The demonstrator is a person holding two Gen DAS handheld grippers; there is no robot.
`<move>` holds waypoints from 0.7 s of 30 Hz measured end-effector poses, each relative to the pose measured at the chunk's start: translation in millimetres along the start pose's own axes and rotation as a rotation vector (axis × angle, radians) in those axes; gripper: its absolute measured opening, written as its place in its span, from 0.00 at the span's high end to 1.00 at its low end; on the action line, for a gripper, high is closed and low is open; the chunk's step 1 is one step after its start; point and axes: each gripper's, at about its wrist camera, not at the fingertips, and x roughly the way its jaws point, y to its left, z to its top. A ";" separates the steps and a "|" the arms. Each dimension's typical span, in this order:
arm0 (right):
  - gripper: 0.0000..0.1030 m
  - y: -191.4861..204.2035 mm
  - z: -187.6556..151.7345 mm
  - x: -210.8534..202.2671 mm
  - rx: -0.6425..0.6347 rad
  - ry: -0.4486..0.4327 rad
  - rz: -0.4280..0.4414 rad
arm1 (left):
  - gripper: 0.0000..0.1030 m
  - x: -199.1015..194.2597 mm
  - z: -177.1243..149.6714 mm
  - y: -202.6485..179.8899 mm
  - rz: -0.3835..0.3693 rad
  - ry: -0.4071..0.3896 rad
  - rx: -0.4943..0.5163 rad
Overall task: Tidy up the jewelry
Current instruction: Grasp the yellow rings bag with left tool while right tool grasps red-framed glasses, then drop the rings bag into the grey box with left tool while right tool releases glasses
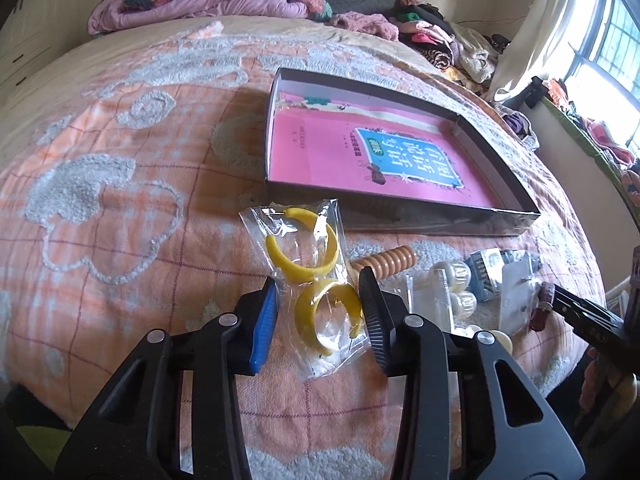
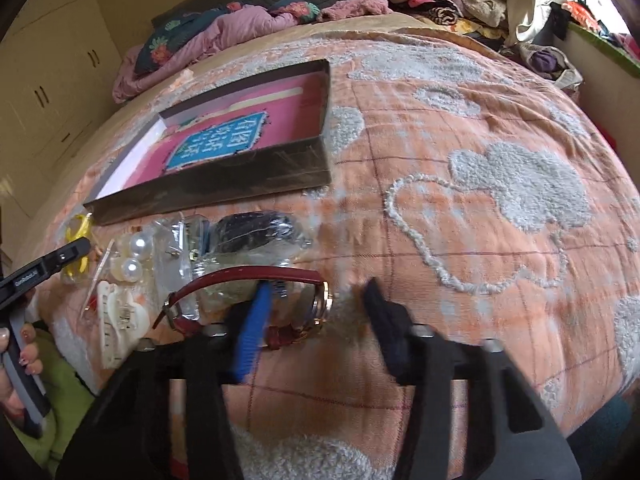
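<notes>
Left claw [image 1: 318,308] pinching earring bag [image 1: 310,276] | right claw [image 2: 316,312] straddling watch [image 2: 280,304], unpressed

Daylight glares through the window [image 1: 600,52]; fisheye edges bend, right fingers [image 2: 384,320] seemingly motion-blurred.

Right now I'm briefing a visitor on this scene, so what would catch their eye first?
The bright yellow hoop earrings in a clear bag, pinched by the left gripper on the orange bedspread. Behind lies a shallow box lined in vivid pink. The red-strapped watch sits at the right gripper.
</notes>
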 end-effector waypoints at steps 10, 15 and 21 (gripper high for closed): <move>0.88 9.3 5.1 -27.0 -0.073 -0.115 0.021 | 0.72 -21.8 13.0 -7.2 -0.032 -0.048 0.012; 0.88 12.2 17.9 -39.7 -0.082 -0.164 0.042 | 0.73 -23.8 24.5 -9.6 -0.038 -0.064 0.015; 0.88 20.7 42.6 -39.9 -0.092 -0.211 0.066 | 0.74 -18.2 43.9 -12.8 -0.032 -0.078 0.020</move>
